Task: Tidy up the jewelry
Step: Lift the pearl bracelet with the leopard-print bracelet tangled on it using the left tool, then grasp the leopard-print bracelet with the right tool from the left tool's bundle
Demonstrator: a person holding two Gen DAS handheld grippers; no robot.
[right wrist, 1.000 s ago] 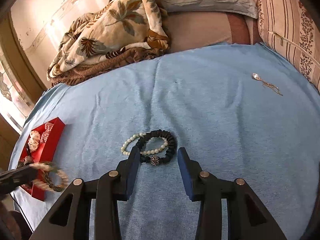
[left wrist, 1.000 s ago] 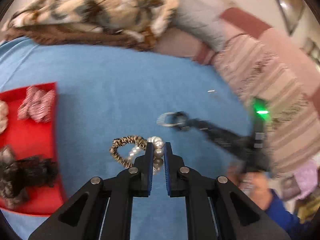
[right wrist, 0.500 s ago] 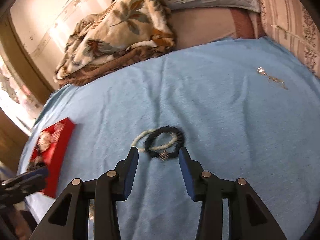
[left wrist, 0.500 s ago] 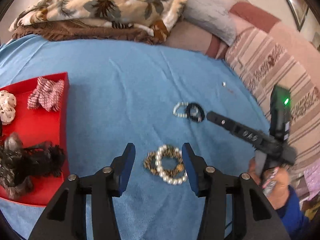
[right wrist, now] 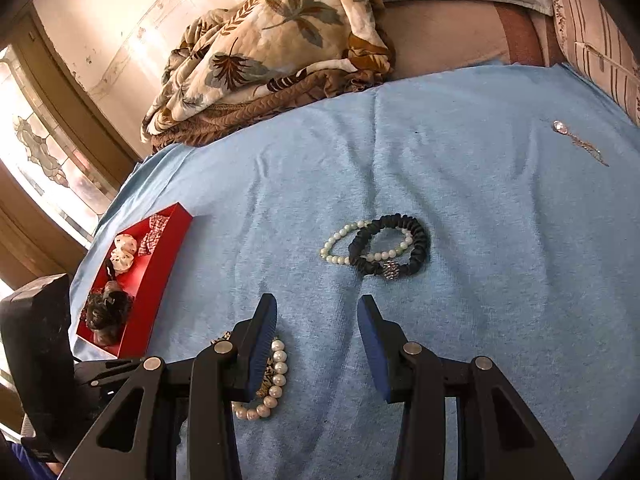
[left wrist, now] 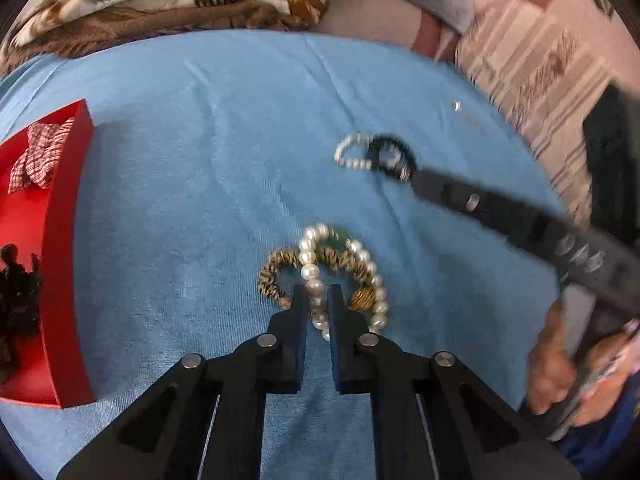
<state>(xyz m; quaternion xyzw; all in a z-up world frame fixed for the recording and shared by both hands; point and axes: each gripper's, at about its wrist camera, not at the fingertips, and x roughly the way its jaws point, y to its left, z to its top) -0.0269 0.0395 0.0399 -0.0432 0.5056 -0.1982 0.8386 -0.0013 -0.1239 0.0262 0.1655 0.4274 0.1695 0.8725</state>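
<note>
- Left tongs [left wrist: 318, 294]: my jaws are clamped on the white pearl bracelet [left wrist: 312, 276], a strand of beads pinched between the pads; the bracelet otherwise lies on the blue cloth [left wrist: 200, 168].
- Leopard-print scrunchie [left wrist: 276, 268]: tangled with the pearl bracelet, touching it, likewise on the cloth.
- Right tongs [right wrist: 318, 320]: my jaws stand apart with nothing between them, above bare cloth.
- Black scrunchie [right wrist: 416, 240] and pale green bead bracelet [right wrist: 340, 248]: overlapping one another, just beyond my right tongs, well apart from the pearl bracelet.
- Red tray [right wrist: 160, 272]: left of the pearl bracelet, near the cloth's edge (holding fabric hair pieces).
- Small silver pendant [right wrist: 560, 126]: farthest from the pearl bracelet, toward the striped pillow [right wrist: 600, 36].
</note>
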